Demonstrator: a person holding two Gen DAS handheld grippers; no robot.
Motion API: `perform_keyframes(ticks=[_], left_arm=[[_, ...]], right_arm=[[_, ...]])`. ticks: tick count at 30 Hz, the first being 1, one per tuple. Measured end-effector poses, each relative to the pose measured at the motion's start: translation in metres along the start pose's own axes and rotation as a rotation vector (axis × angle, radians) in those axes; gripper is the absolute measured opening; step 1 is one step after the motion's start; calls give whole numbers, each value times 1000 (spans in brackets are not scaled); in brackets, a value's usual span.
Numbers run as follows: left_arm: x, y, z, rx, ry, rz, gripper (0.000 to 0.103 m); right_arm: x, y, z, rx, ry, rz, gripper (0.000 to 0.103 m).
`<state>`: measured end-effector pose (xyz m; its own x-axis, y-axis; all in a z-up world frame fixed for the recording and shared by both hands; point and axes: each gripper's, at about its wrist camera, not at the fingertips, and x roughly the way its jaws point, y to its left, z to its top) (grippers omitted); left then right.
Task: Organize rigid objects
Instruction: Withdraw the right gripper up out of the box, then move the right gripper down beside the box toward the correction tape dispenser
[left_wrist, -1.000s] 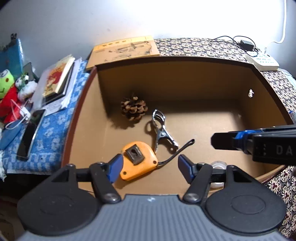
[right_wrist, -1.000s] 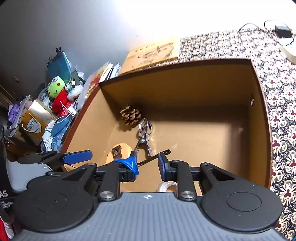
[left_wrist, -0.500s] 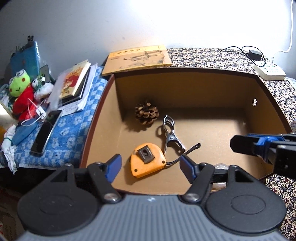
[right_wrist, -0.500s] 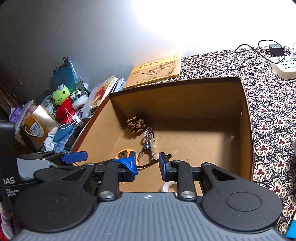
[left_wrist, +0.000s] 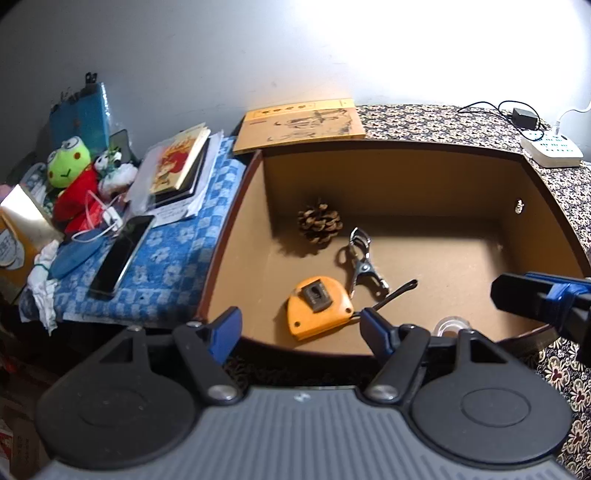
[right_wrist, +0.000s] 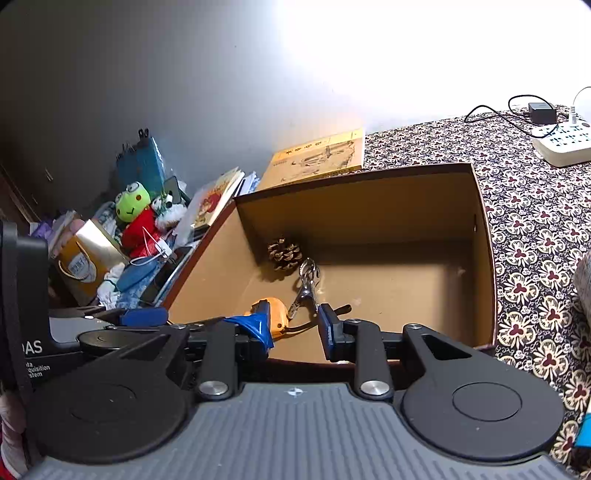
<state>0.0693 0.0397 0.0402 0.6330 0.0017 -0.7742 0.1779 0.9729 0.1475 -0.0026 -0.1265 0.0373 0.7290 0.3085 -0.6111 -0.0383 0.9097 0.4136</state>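
Inside the cardboard box (left_wrist: 424, 177), four things lie on the floor: a pine cone (left_wrist: 319, 225) near the far-left corner, a metal clip (left_wrist: 364, 264) just beside it toward the near wall, an orange tape measure (left_wrist: 319, 306) nearer still with its black strap (left_wrist: 395, 291) trailing out past the clip's tip, and a roll of clear tape (left_wrist: 451, 325) against the near wall on the right. Judging by that, part of the sorting looks done; what else waits to go in cannot be told, since nothing loose and obviously meant for the box shows on the patterned cloth (right_wrist: 535, 229) around it. Left gripper (left_wrist: 301, 328) hangs over the near rim, jaws standing wide, nothing between them. Right gripper (right_wrist: 291, 330) also sits at the near rim, jaws narrow but opening, nothing held; a scrap of blue tape hangs from its left finger (right_wrist: 255, 326). Both claws are empty, so a fresh pick seems the next call. Left of the box: a checked blue cloth (left_wrist: 177, 258) carrying a phone (left_wrist: 122, 254), books (left_wrist: 181, 162) and a frog toy (left_wrist: 70, 162). Behind the box, a yellow booklet (left_wrist: 299, 123) with print too small to read. Writing: "AS" and "uisition", "stem" on the left gripper's body in the right view, cut off.
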Motion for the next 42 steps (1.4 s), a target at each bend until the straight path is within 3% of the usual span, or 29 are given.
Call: perform_keyframes(ticks=[9, 16, 42], left_arm=[[-20, 6, -11, -9, -26, 33, 73], [-31, 7, -19, -14, -33, 36, 73], [-3, -9, -55, -1, 139, -17, 75]], right_arm=[[-13, 7, -11, 15, -31, 49, 13], [-18, 15, -21, -16, -25, 37, 13], [-9, -3, -55, 58, 105, -25, 15]])
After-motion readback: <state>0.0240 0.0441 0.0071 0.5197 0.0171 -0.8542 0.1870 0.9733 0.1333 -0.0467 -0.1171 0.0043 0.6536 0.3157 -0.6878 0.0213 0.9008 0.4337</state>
